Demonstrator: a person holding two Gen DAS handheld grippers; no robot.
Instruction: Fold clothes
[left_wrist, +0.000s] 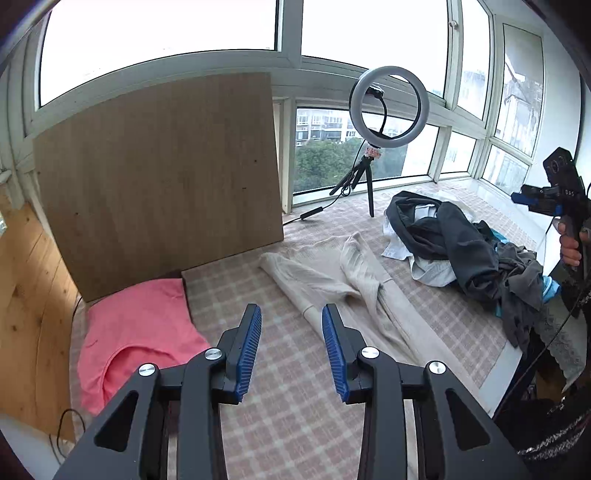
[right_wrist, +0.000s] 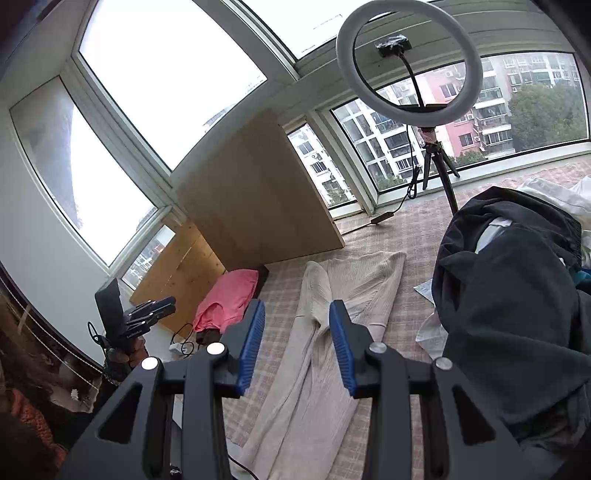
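You are holding both claws raised and gaping, gripping nothing: left gripper (left_wrist: 291, 350), right gripper (right_wrist: 297, 343). The beige sweater (left_wrist: 343, 280) is lying crumpled on the plaid mat (left_wrist: 295, 424), at 12 o'clock from each claw. Likely you are starting this garment; next, be spreading it flat, avoiding the dark pile (left_wrist: 454, 247) at 2 o'clock.

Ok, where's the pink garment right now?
The pink garment lies at the left of the plaid bed cover, at the foot of the leaning wooden board, left of the spread beige sweater; neither tool touches it.
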